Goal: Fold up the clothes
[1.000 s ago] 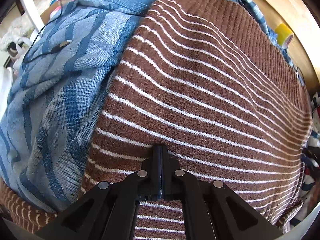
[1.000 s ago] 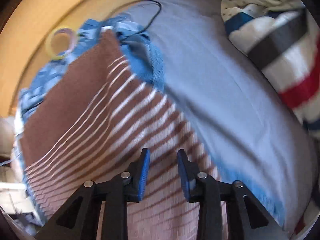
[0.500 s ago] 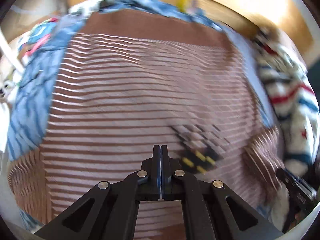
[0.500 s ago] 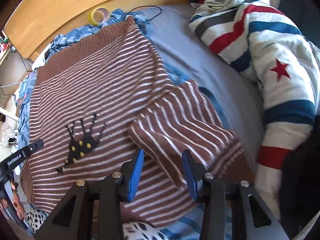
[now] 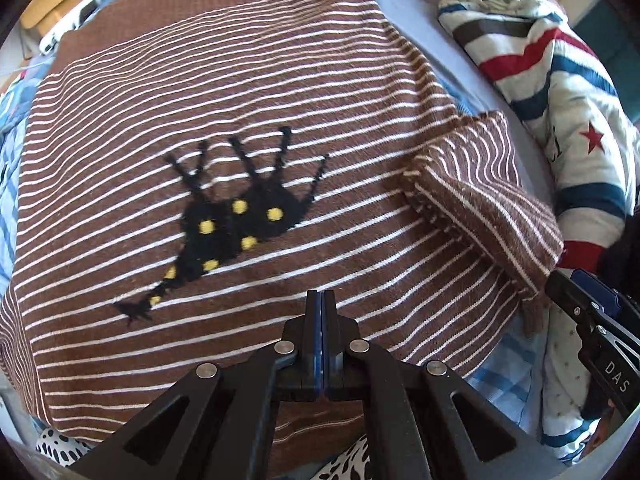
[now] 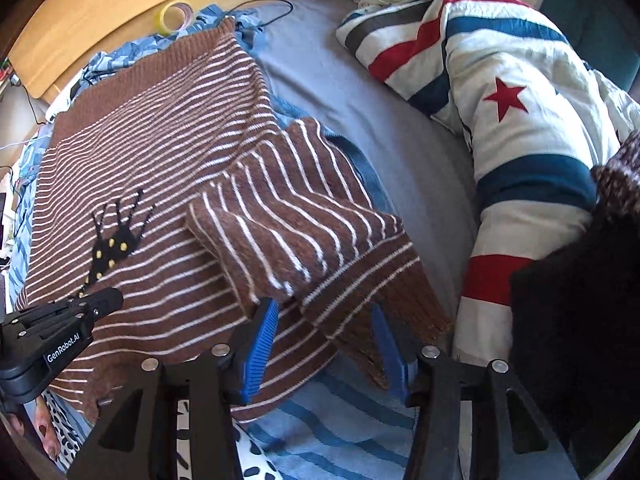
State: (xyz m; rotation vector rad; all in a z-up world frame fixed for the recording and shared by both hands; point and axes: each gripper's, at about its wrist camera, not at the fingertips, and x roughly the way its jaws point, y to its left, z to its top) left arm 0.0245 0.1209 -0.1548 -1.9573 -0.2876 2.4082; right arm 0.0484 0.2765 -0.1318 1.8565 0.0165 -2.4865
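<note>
A brown sweater with thin white stripes (image 5: 248, 92) lies spread flat on the bed, a black and yellow insect motif (image 5: 236, 220) at its middle. Its right sleeve (image 5: 480, 200) is folded back over the body. My left gripper (image 5: 322, 304) is shut and empty, just above the sweater's near part. In the right wrist view the sweater (image 6: 160, 152) lies to the left and the folded sleeve (image 6: 300, 232) hangs down between the open jaws of my right gripper (image 6: 324, 332), its cuff (image 6: 384, 292) over the right finger. The left gripper (image 6: 80, 312) shows at lower left.
A striped duvet with red stars (image 6: 512, 92) is heaped on the right. Blue sheet (image 6: 360, 92) and blue patterned cloth (image 6: 340, 420) lie under the sweater. A yellow tape roll (image 6: 174, 16) and a black cable (image 6: 276, 12) lie by the wooden headboard (image 6: 120, 4).
Both grippers have pulled back from the sweater, so the whole garment now shows. The right sleeve now lies folded over the body. The left gripper stayed shut, the right stayed open.
</note>
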